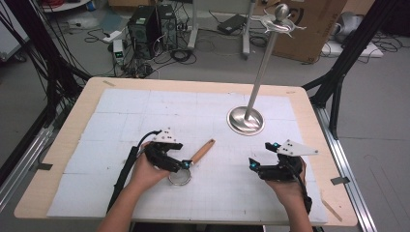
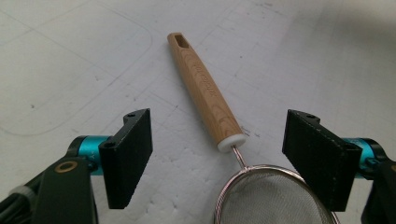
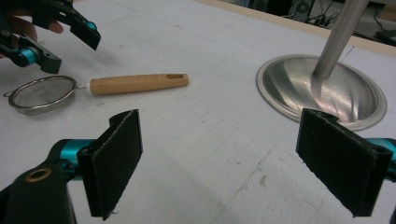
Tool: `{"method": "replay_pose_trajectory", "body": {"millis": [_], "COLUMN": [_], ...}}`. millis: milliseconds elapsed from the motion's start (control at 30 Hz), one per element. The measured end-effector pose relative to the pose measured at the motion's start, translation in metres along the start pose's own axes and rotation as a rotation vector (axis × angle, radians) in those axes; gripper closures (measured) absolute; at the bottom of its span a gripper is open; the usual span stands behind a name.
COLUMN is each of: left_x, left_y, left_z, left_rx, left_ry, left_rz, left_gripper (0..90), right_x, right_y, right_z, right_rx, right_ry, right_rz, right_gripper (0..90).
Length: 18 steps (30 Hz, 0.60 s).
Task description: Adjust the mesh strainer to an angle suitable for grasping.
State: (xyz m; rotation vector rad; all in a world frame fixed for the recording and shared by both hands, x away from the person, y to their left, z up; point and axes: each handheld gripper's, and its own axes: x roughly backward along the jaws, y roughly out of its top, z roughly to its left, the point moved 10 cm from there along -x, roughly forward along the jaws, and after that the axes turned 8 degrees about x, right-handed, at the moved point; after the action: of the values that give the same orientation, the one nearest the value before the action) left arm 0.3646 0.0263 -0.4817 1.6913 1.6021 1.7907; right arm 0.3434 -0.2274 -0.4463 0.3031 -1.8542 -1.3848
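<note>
One wooden table [image 1: 58, 145] carried everything, its top covered by a white gridded mat [image 1: 193, 116] that reached almost to every edge. Toward the far right corner of the mat stood a metal stand [image 1: 258, 79], its round polished base [image 1: 245, 122] flat on the mat and its thin pole rising to a knob with hooks at the top; in the right gripper view that base [image 3: 285, 86] lay ahead between the jaws and well clear of them. Nearer the person's edge, the left gripper [image 1: 186, 165] hung over the middle-left of the mat, held in the person's left hand [image 1: 145, 171], with its jaws spread wide and gripping nothing. A small strainer [image 1: 180, 177] lay flat on the mat right under it, its wire mesh bowl toward the near edge and its wooden handle [image 1: 203, 151] pointing away toward the far right. In the left gripper view the bowl [image 2: 271, 198] sat between the two open jaws, close to the right-hand one, while the handle [image 2: 203, 88] ran on beyond them; whether a jaw touched the rim could not be told. The right gripper [image 1: 263, 154], held in the right hand [image 1: 290, 186] near the right edge, was likewise spread open and empty, well apart from the strainer.
</note>
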Motion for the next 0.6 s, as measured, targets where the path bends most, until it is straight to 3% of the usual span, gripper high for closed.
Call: {"method": "replay_pose_trajectory", "body": {"millis": [167,400,500,567,600], "left_x": [-0.015,-0.038,-0.038,-0.037,-0.035], "left_y": [0.002,-0.005,-0.008,-0.008,-0.008], "left_z": [-0.002,-0.005,-0.005,-0.005,-0.003], "left_rx": [0.013,0.013,-0.008,-0.008,0.002], "left_ry": [-0.003,0.001,0.011,0.009,0.007], "left_rz": [0.051,0.176,0.196,0.202,0.206], "left_gripper": [27.4,36.4,45.2,58.6,59.0], "right_x": [0.001,0.001,0.002,0.002,0.001], "right_y": [0.001,0.0,0.001,0.0,0.0], "right_z": [-0.001,0.0,-0.001,-0.001,-0.001], "right_rx": [0.003,0.006,0.002,0.002,0.003], "right_ry": [-0.004,-0.002,-0.005,-0.004,-0.005], "right_rz": [-0.004,-0.003,-0.007,-0.004,-0.002], "right_gripper": [13.5,13.6,13.9,13.9,13.9]}}
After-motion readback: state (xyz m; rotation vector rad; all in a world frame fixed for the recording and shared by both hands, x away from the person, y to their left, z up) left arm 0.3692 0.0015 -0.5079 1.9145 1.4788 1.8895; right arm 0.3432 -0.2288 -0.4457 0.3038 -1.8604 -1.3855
